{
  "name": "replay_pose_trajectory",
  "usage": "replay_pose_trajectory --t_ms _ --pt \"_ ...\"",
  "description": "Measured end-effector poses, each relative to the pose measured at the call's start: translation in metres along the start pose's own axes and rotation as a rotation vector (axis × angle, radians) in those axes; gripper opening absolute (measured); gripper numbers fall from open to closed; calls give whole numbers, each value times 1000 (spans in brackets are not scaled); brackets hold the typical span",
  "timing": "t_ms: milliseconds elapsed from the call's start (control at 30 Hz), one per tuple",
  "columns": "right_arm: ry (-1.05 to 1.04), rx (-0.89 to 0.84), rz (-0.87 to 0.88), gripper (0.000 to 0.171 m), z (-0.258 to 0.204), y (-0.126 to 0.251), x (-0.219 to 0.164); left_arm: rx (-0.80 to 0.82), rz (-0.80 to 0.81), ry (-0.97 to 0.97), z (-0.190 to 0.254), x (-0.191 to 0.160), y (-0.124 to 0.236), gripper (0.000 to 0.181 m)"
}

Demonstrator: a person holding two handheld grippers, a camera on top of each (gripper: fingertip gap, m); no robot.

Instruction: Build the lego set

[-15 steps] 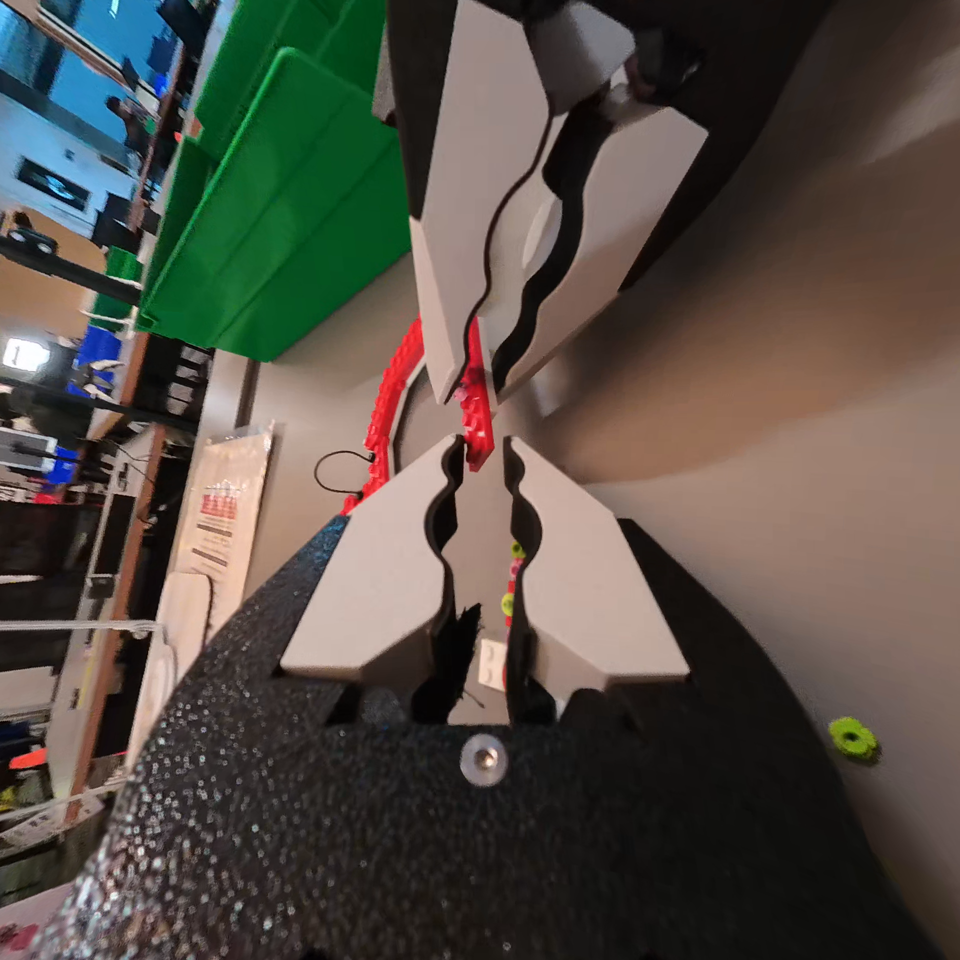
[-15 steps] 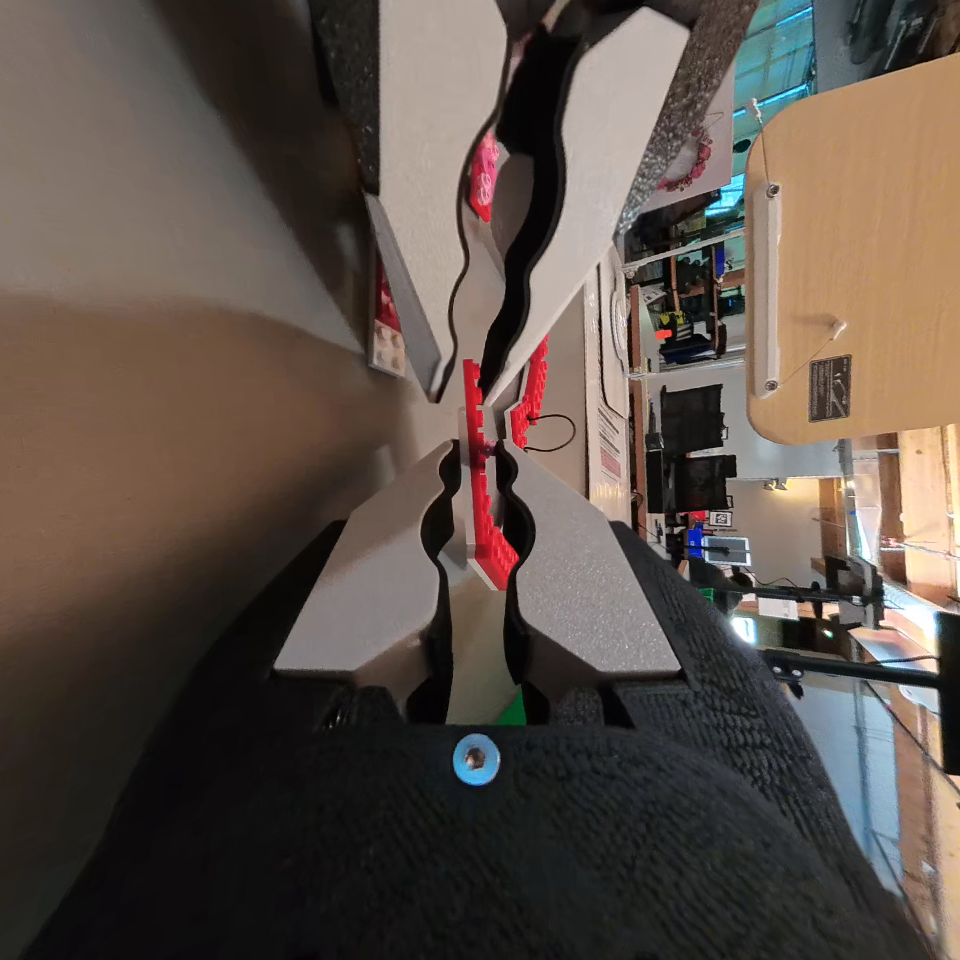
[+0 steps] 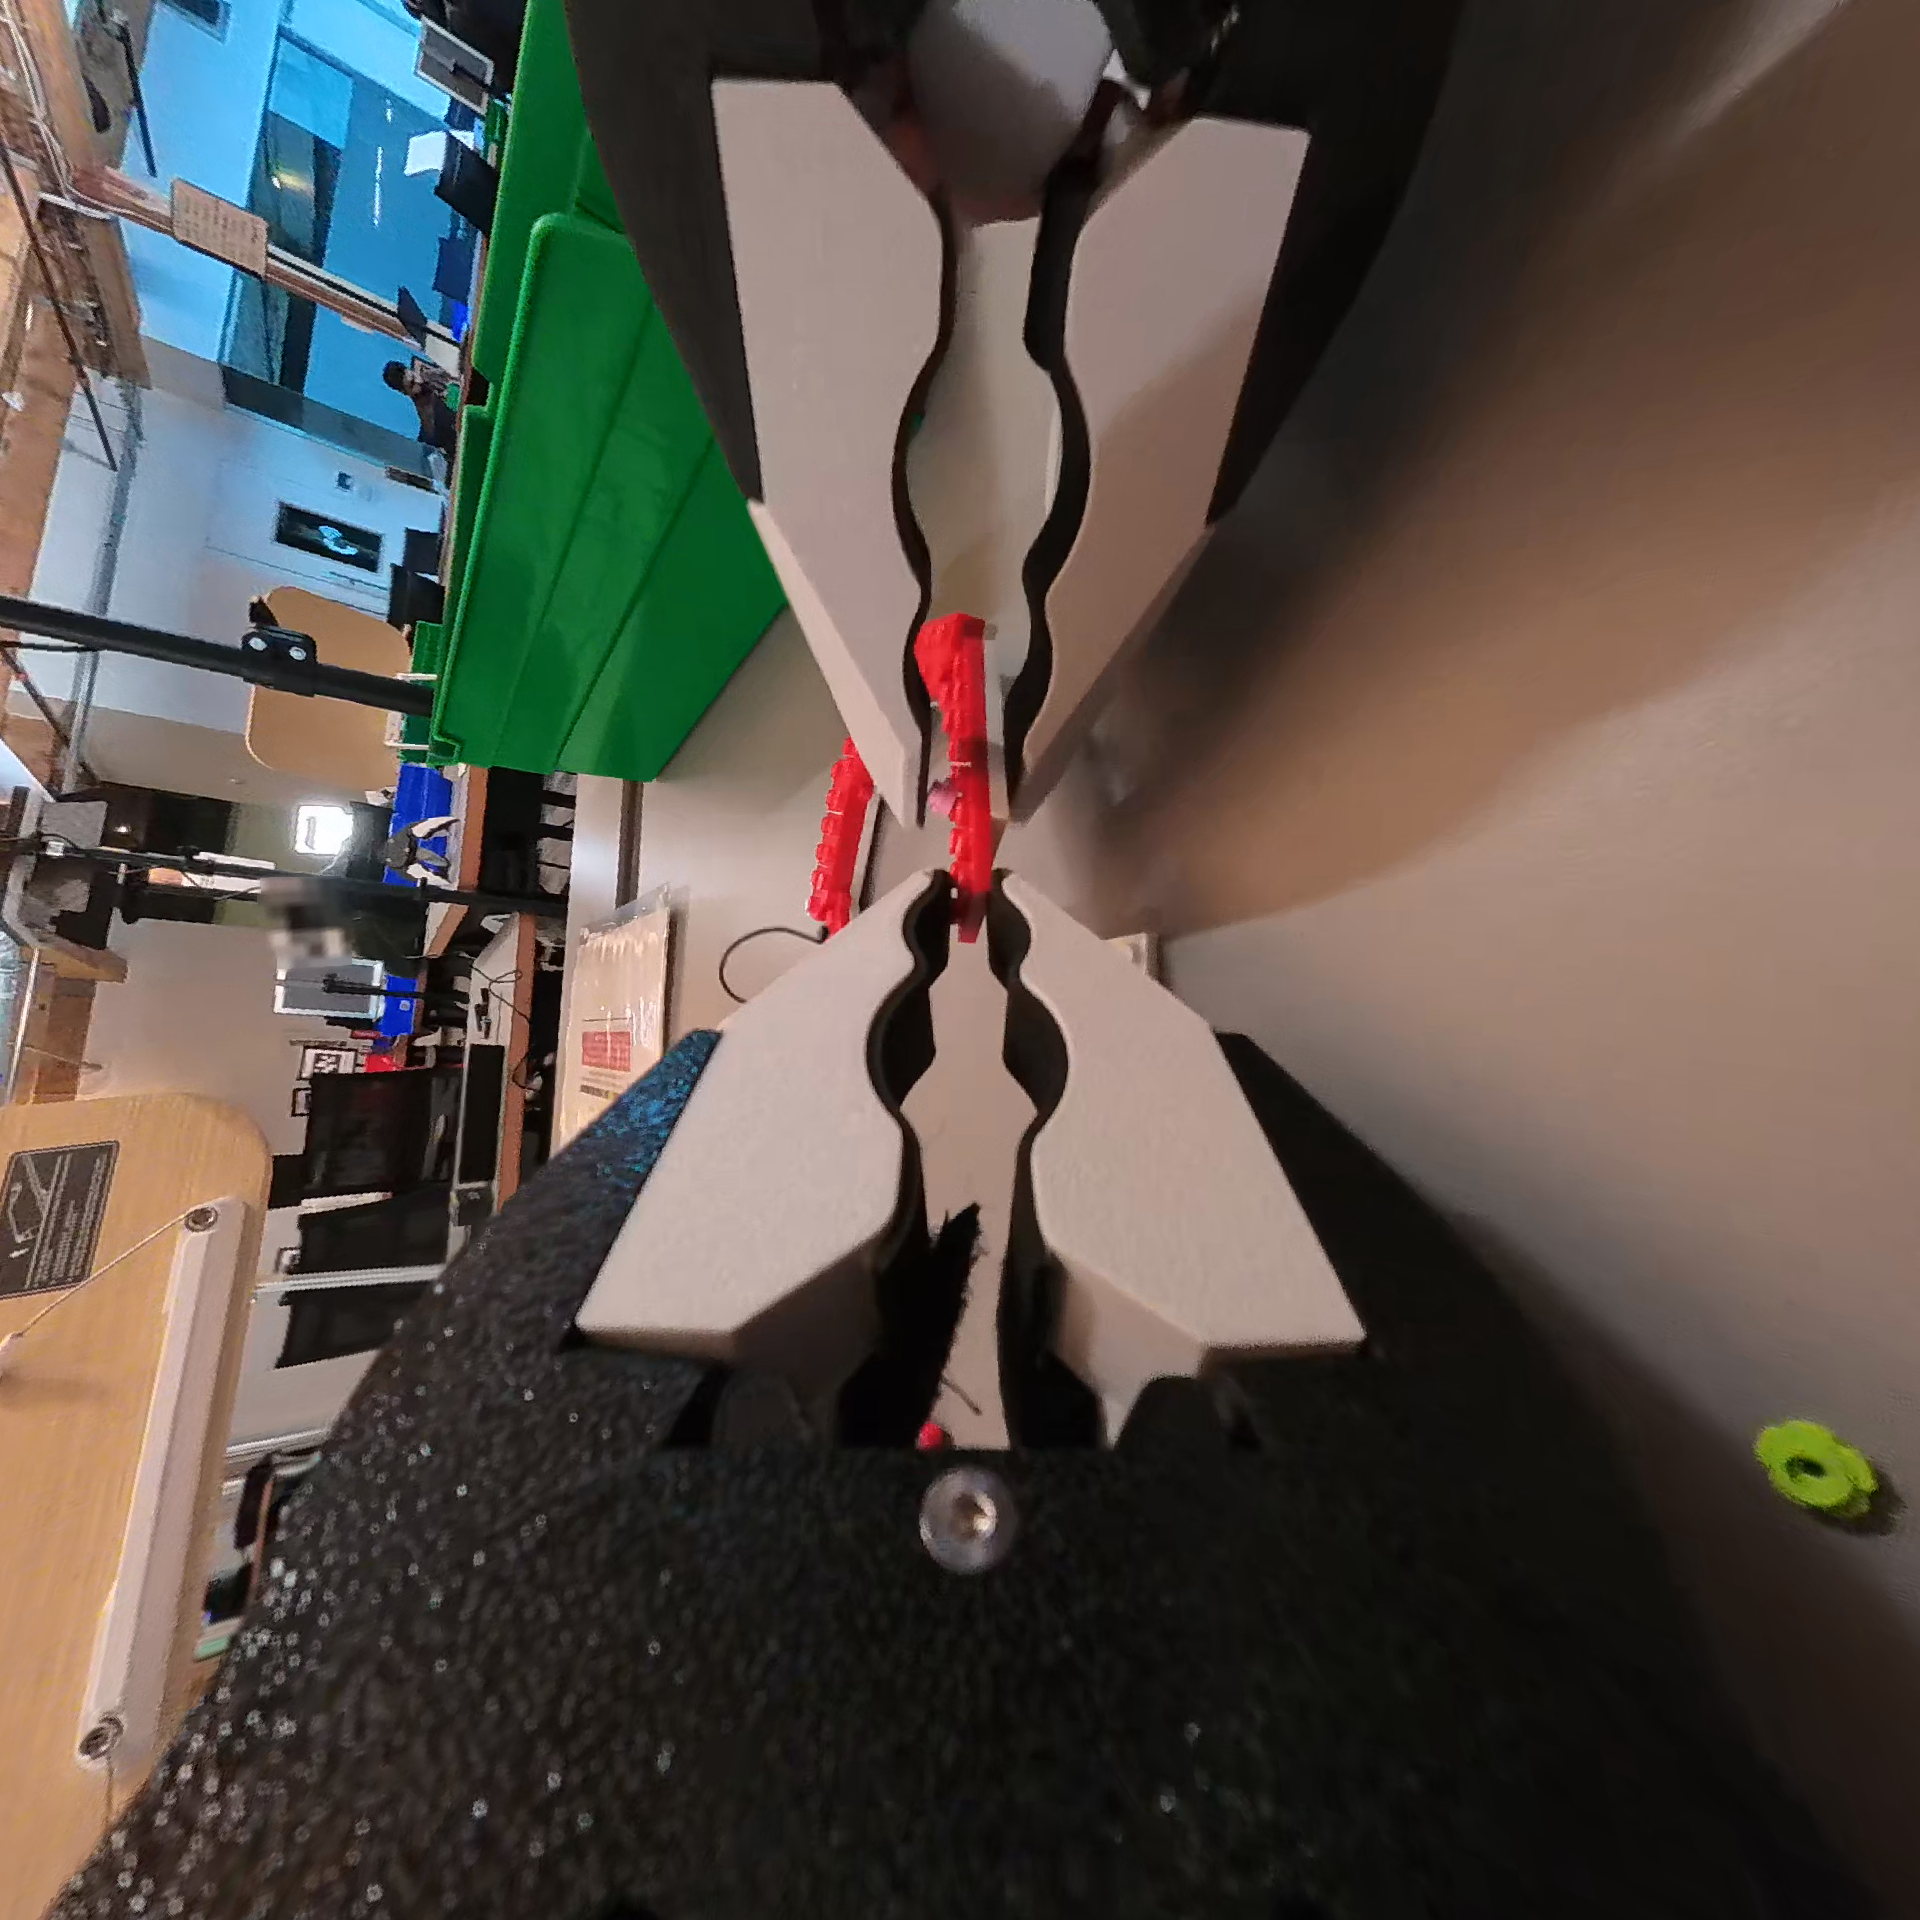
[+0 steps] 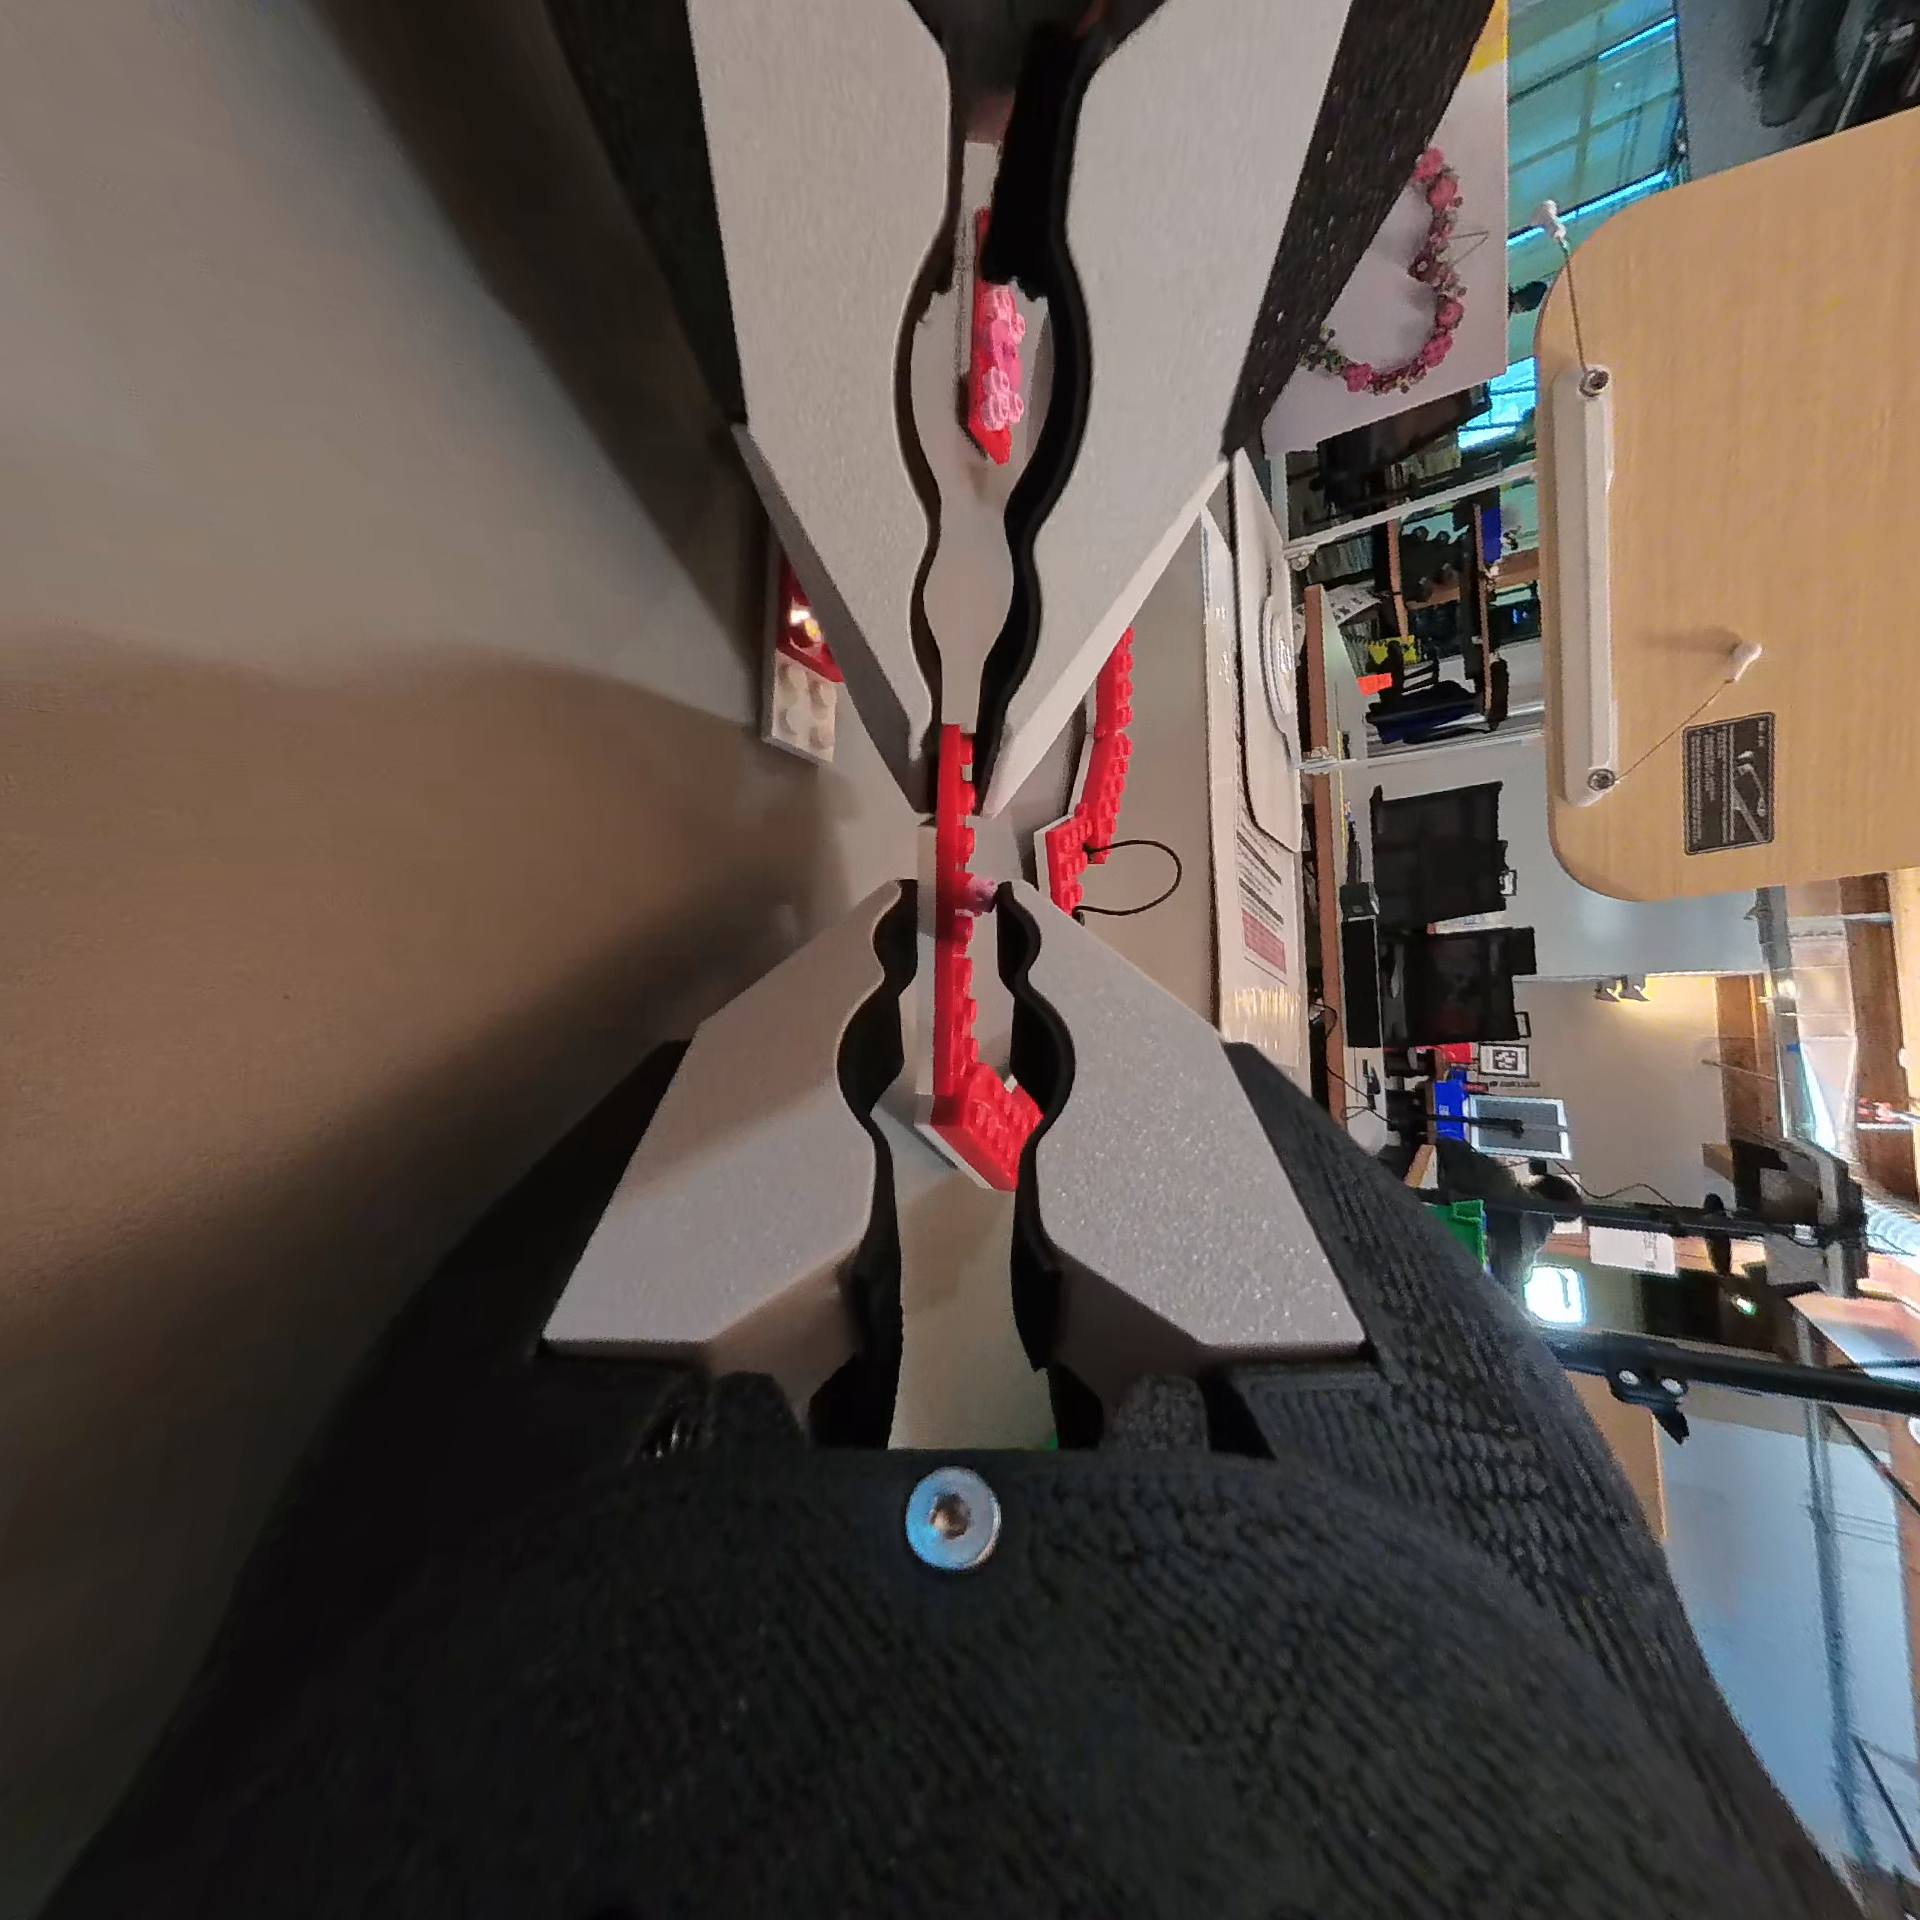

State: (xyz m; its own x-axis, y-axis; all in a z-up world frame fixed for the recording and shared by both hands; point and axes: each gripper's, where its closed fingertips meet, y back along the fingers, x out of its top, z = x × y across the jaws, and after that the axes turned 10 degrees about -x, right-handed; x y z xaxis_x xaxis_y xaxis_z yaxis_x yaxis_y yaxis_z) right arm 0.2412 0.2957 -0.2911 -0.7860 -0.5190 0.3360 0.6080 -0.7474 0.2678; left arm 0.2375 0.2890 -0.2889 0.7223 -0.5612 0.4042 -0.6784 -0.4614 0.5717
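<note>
Left wrist view — left gripper [image 3: 964, 902]: the grey wavy fingers are nipped together on the near end of a red studded Lego plate strip [image 3: 962, 764].
Left wrist view — right gripper [image 3: 966, 805]: it faces in from 12 o'clock, fingers closed on the far part of that strip; a tiny pink piece [image 3: 943, 798] sits at its tips.
Left wrist view — surface: a matte grey tabletop [image 3: 1558, 935], with a lime-green flower piece [image 3: 1813, 1473] at 4 o'clock.
Left wrist view — room: a curved red Lego arc [image 3: 840, 850] and green plastic bins [image 3: 592, 540] lie at 11 o'clock; a wooden board [image 3: 114, 1403] is at 8 o'clock.
Right wrist view — right gripper [image 4: 958, 896]: clamped on the red strip, whose angled end lies between the fingers.
Right wrist view — left gripper [image 4: 958, 795]: it comes from 12 o'clock and is closed on the strip's far end.
Right wrist view — table: a red plate with pink flower pieces [image 4: 995, 364] shows at 12 o'clock, and a white-and-red brick cluster [image 4: 802, 681] at 10 o'clock.
Right wrist view — room: workshop shelves and a black tripod [image 4: 1714, 1382] fill 3 to 4 o'clock.
</note>
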Motion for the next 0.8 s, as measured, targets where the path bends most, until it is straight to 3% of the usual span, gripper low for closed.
replay_pose_trajectory --t_ms 33,800 --pt "-1 7 0 14 -1 0 0 0 0 -9 1 1 0 5" --pt "112 19 -32 10 -8 0 -4 -25 -38 -49 9 -1 -7 5"
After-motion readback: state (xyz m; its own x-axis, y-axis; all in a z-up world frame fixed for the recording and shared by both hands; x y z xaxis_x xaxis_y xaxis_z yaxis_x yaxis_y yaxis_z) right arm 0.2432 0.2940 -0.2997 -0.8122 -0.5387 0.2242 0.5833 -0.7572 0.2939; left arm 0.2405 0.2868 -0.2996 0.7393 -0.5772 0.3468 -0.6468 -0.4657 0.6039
